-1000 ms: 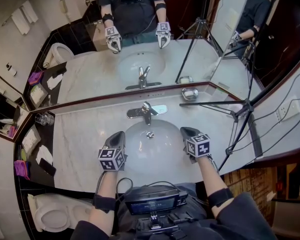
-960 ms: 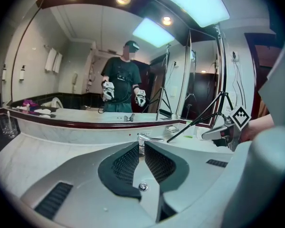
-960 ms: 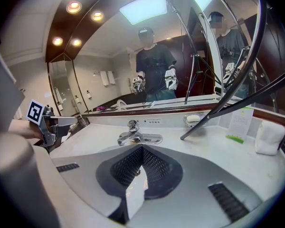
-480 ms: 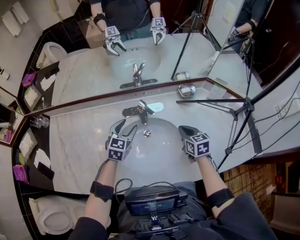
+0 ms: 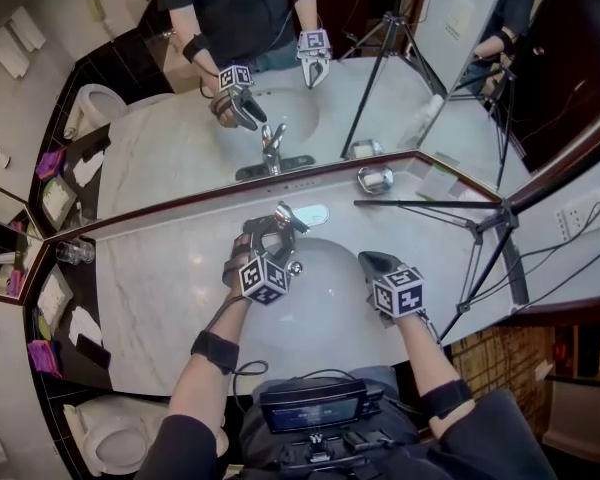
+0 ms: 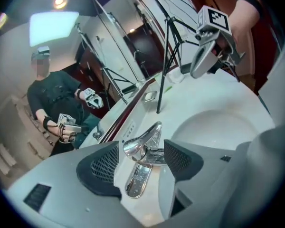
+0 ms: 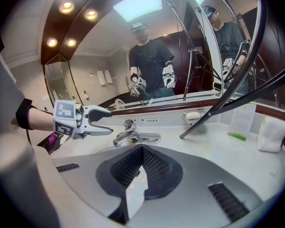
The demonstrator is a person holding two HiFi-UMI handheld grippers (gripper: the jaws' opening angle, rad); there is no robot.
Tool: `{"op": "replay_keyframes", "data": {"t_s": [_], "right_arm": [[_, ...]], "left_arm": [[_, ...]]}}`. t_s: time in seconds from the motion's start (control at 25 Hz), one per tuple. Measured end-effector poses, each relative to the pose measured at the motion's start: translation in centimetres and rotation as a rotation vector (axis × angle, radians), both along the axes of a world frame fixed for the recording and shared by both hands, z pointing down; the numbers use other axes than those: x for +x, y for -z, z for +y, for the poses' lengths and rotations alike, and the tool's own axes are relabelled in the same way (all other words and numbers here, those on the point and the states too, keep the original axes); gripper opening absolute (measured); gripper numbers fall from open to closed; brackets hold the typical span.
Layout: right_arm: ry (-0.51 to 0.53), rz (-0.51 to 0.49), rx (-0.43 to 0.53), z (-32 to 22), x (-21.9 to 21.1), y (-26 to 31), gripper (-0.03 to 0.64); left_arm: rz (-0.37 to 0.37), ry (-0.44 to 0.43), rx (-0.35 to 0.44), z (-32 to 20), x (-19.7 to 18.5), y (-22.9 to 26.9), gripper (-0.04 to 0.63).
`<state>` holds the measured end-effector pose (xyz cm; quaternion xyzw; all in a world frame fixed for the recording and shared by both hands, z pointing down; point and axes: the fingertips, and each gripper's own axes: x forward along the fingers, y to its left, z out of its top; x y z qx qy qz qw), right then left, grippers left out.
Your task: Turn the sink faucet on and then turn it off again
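Faucet (image 5: 288, 216) spout axis points from mirror (image 5: 170, 153) toward basin (image 5: 325, 303).

Grey left tongs (image 5: 265, 230) and right tongs (image 5: 372, 261) carry marker cubes (image 5: 264, 278); wristbands (image 5: 214, 351) black.

The polished chrome single-lever faucet (image 5: 283, 223) stood upright on the white marble tabletop (image 5: 160, 278), at the middle of the back rim of the white oval basin (image 5: 325, 303) and just in front of the wall mirror (image 5: 180, 138), which showed its back. It rose from a long, flat chrome base plate lying along the tabletop. Its short spout slanted down over the basin's edge, and its broad lever sat on top, angled upward. Whether water ran could not be told.
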<state>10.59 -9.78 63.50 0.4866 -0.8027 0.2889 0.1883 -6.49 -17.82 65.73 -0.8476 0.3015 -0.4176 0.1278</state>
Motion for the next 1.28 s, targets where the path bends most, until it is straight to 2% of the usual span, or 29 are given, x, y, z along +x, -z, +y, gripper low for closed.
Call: {"op": "replay_keyframes", "data": {"t_s": [0.2,0.56,0.96,1.12,1.16,1.28], "right_arm": [[-0.006,0.004,-0.011,0.1,0.4,-0.4,0.026],[-0.038,0.003,-0.033,0.2,1.9,-1.5,0.026],[-0.055,-0.007,-0.045,-0.1,2.5,-1.9,0.026],[-0.052,-0.010,-0.046,-0.2,2.2,-2.0,0.026],[-0.051,-0.012,-0.045,-0.2,2.1,-2.0,0.026],[-0.046,-0.013,-0.046,-0.4,1.8,-2.0,0.026]], "left_arm": [[-0.069,-0.051,0.001,-1.6,1.5,-2.4,0.298],[-0.105,-0.104,0.008,-3.2,4.4,-4.2,0.299],[-0.088,-0.073,-0.011,-4.7,4.8,-4.5,0.296],[-0.049,-0.046,-0.012,-4.7,4.8,-4.2,0.267],[-0.040,-0.038,-0.010,-4.8,4.8,-4.1,0.242],[-0.021,-0.019,-0.019,-4.9,4.7,-4.0,0.239]]}}
